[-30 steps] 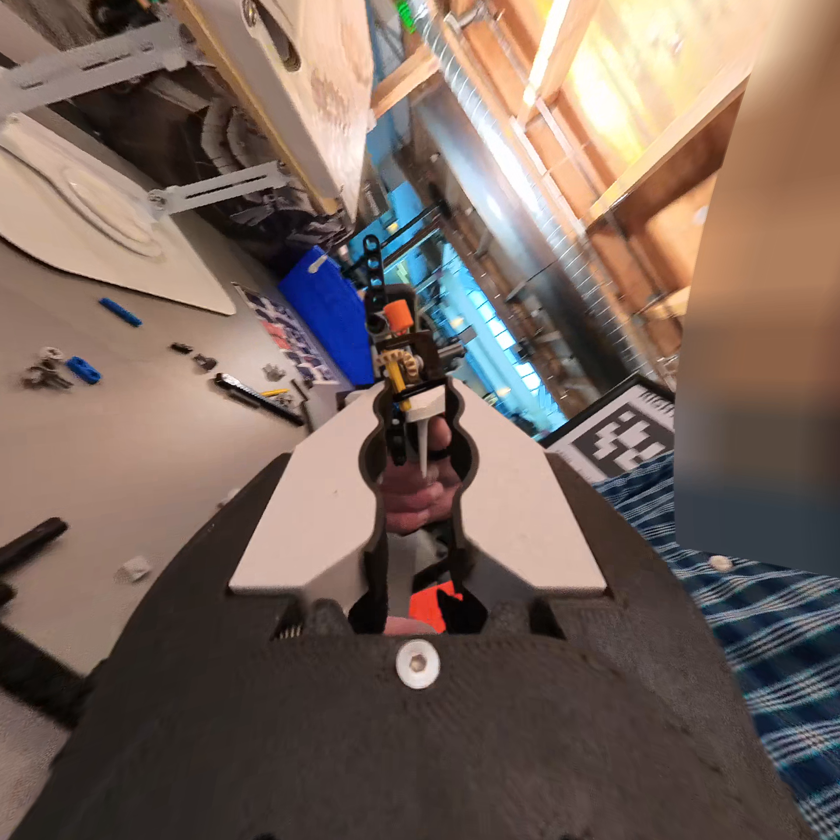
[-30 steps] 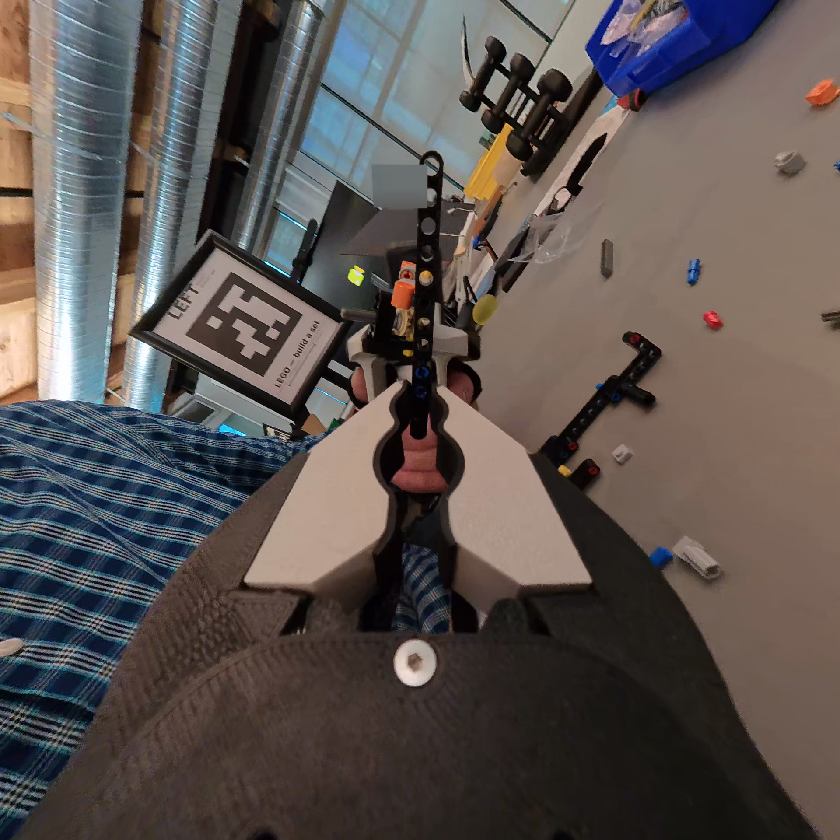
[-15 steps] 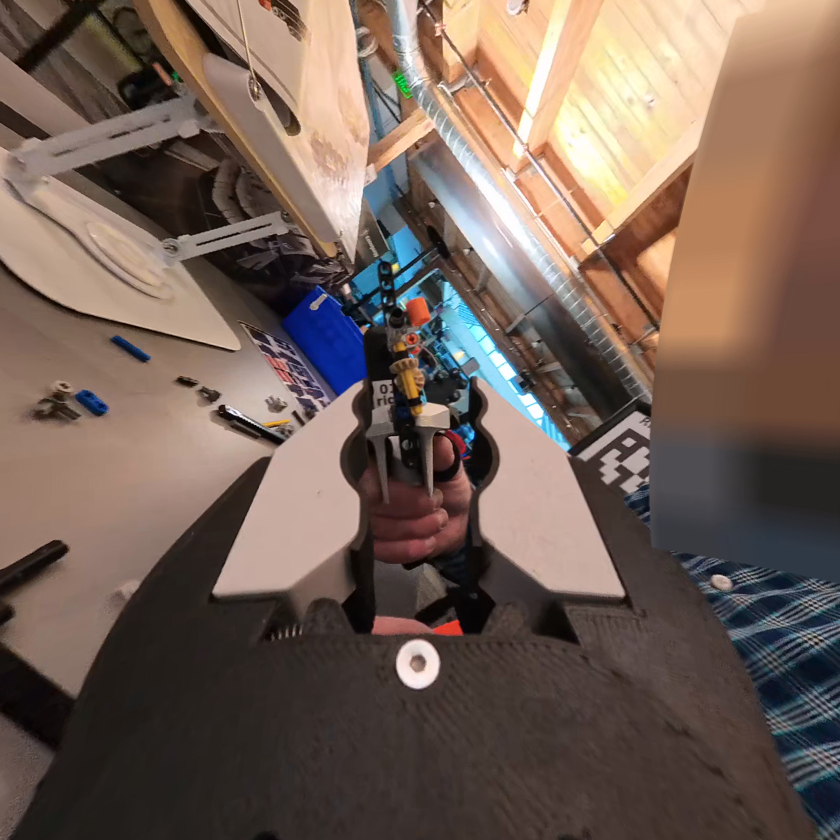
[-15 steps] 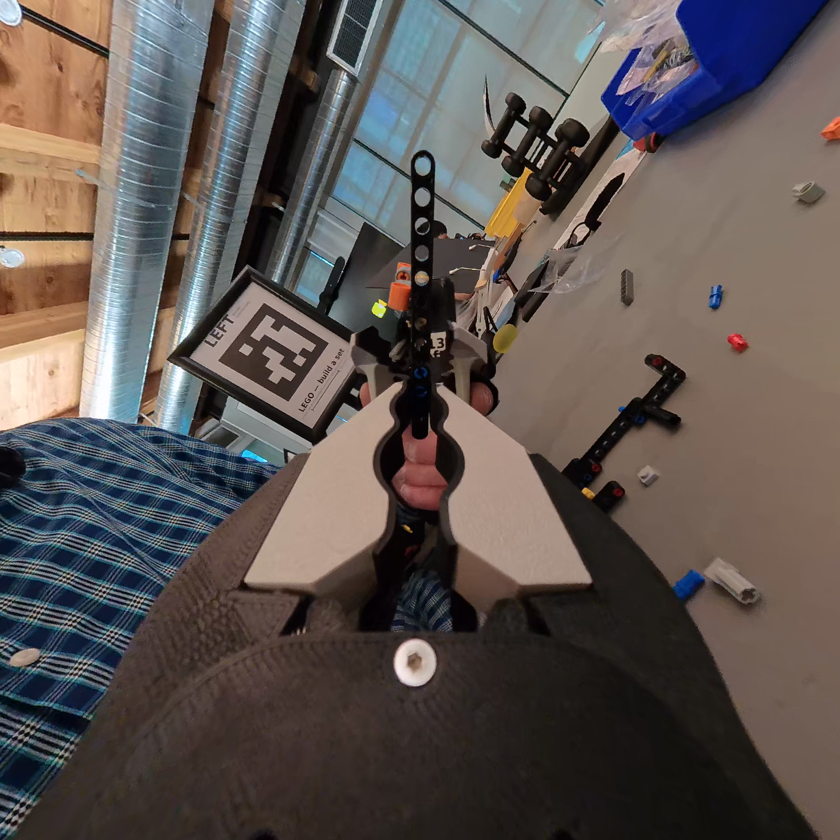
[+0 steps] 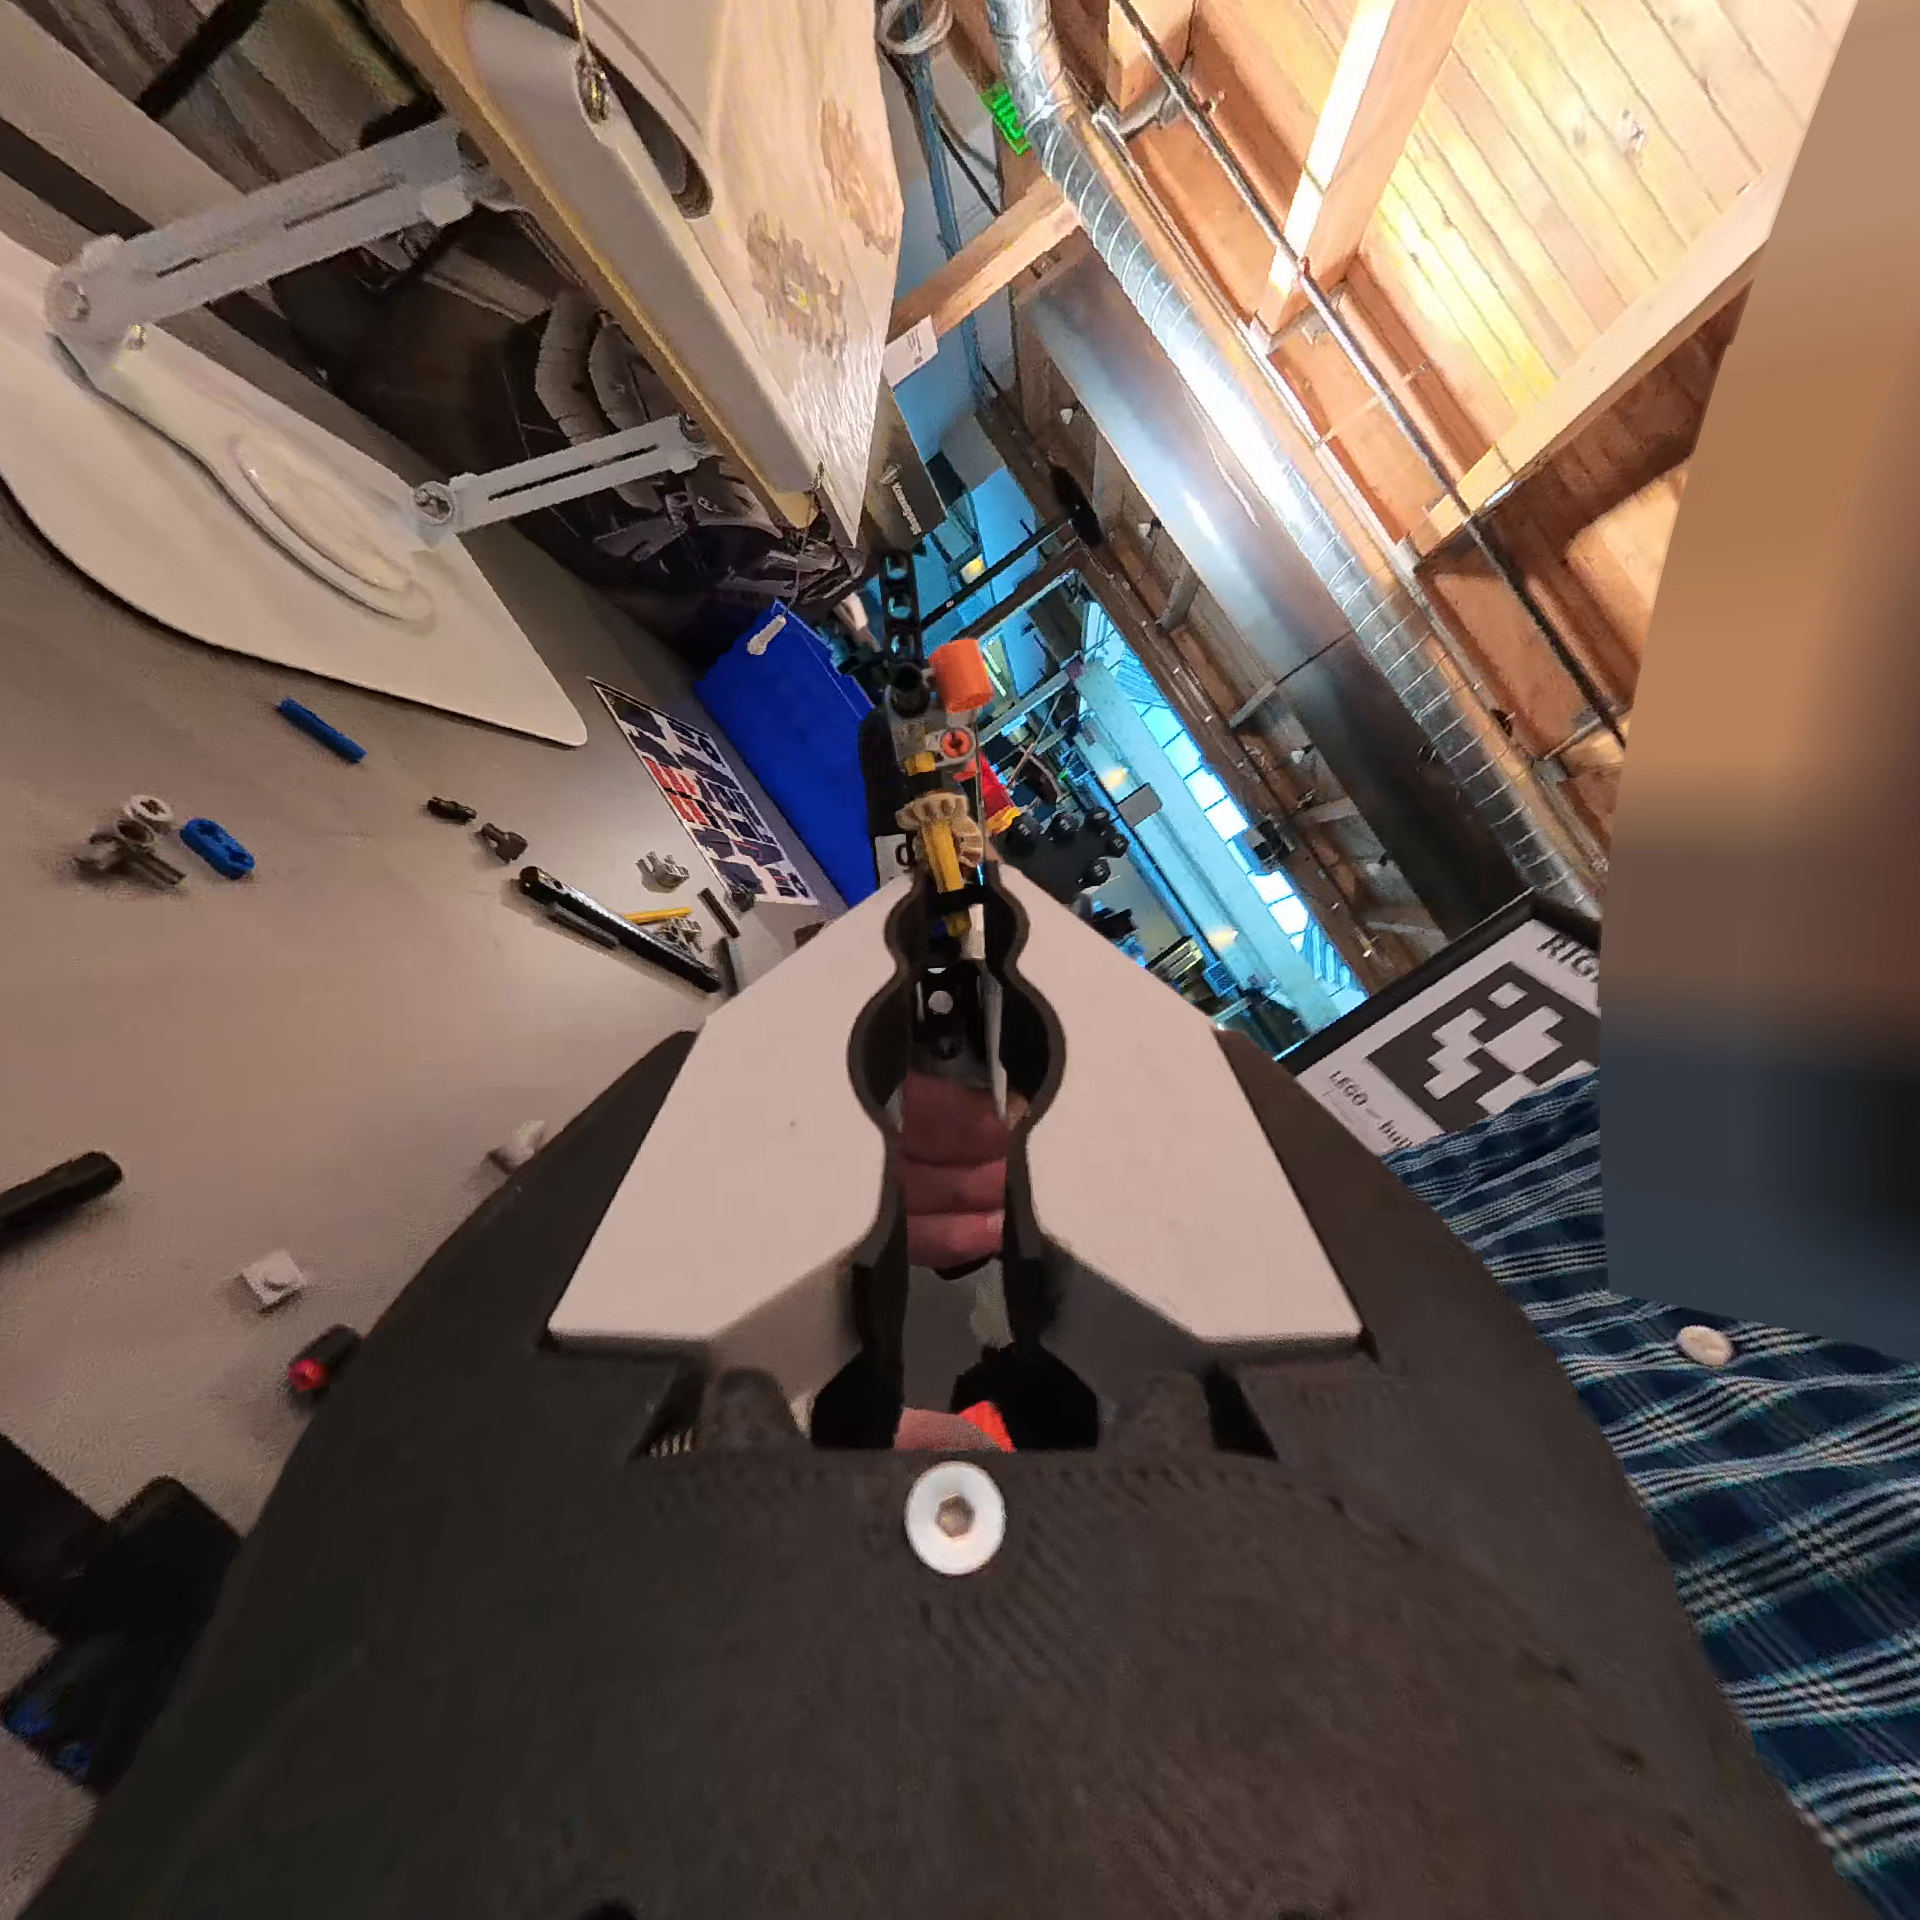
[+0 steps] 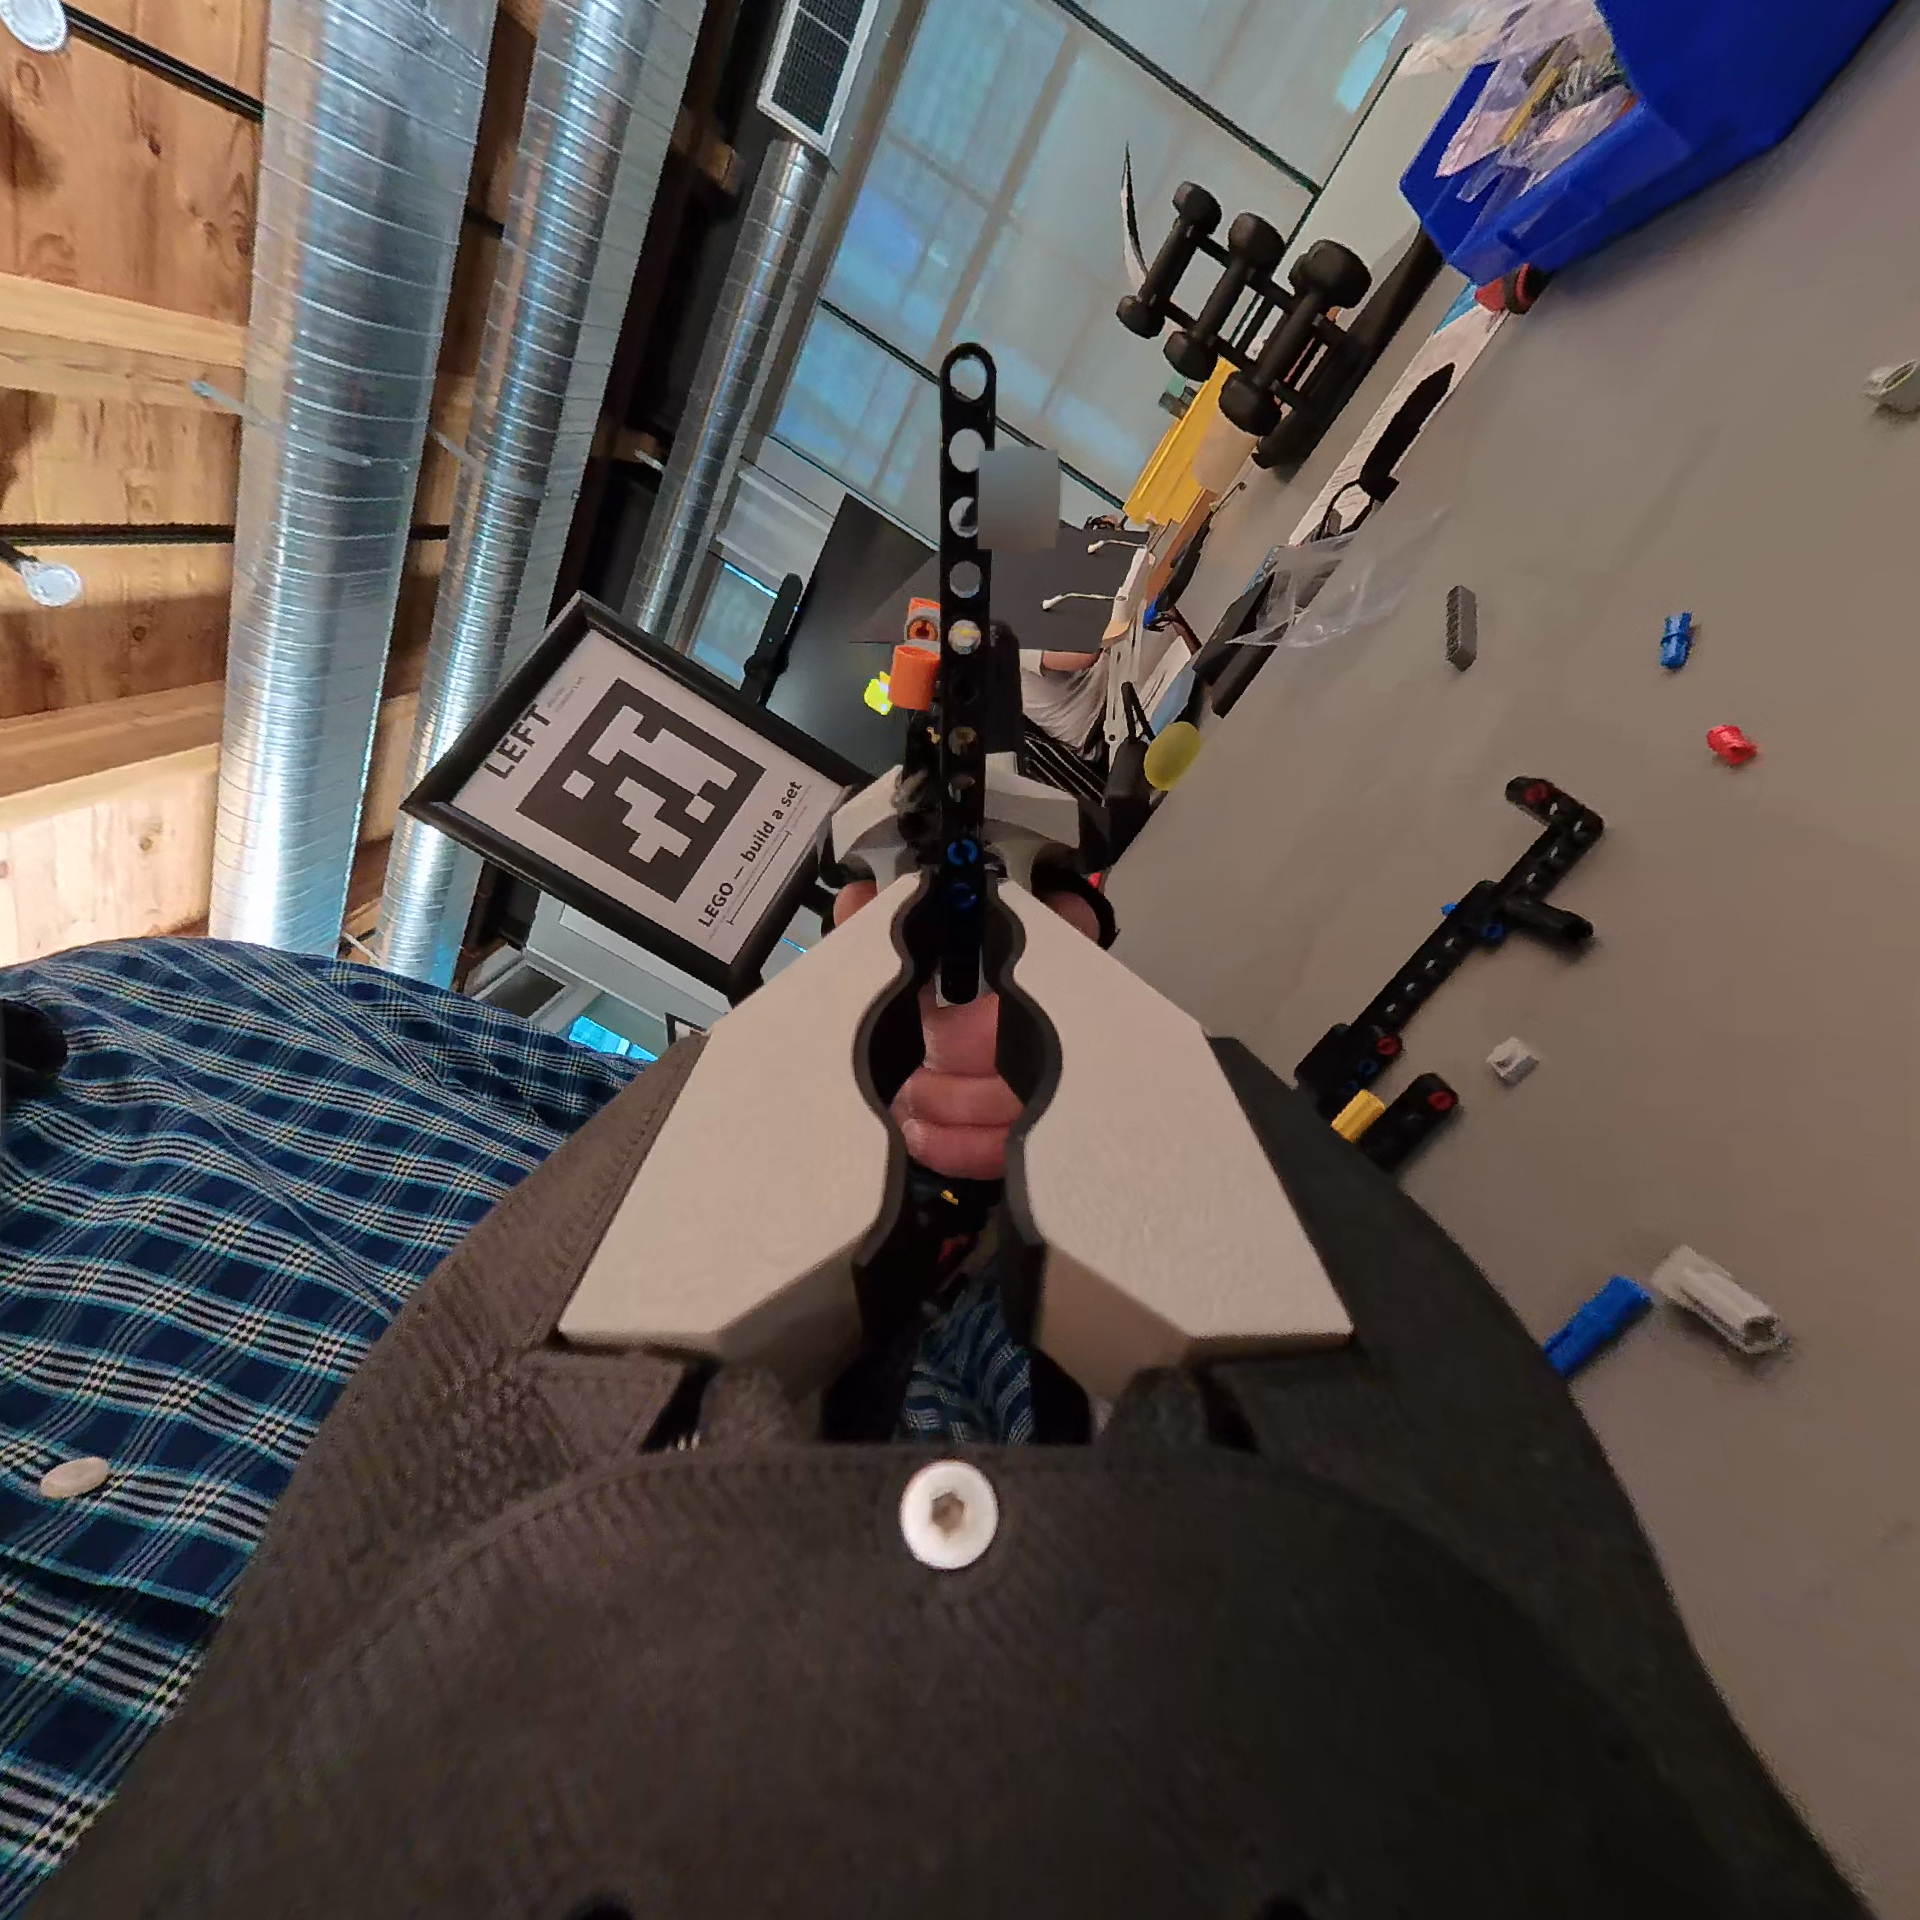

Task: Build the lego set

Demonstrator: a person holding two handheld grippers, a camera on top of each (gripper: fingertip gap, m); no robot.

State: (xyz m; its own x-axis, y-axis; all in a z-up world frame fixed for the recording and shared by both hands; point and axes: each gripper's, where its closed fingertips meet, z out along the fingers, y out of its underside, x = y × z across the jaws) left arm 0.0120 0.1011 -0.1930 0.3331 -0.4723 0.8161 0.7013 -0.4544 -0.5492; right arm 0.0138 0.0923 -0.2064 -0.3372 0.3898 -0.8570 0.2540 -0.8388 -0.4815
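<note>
1. The black lego beam (image 6: 964,665), a long strip with a row of round holes, runs lengthwise straight out from the right gripper (image 6: 958,925), its free end pointing away from the camera toward the windows. It is held in the air above the grey table (image 6: 1558,1558).
2. The right gripper's jaws are closed on the beam's near end, just below two blue pins (image 6: 958,871).
3. The left gripper (image 5: 951,914) is clamped on the same lego assembly (image 5: 935,790) from the opposite side: a yellow axle (image 5: 943,852) with a tan gear (image 5: 935,823), a grey block and an orange cap (image 5: 956,673) stack along the same long axis.
4. Half a second ago the left jaws stood wider, with the right gripper's pale fingers visible between them; now they are closed in on the assembly.
5. The beam's direction in the right wrist view is unchanged.
6. Loose parts lie on the table: an L-shaped black beam assembly (image 6: 1455,956), a blue pin (image 6: 1595,1335) and a blue bin (image 6: 1662,135).
</note>
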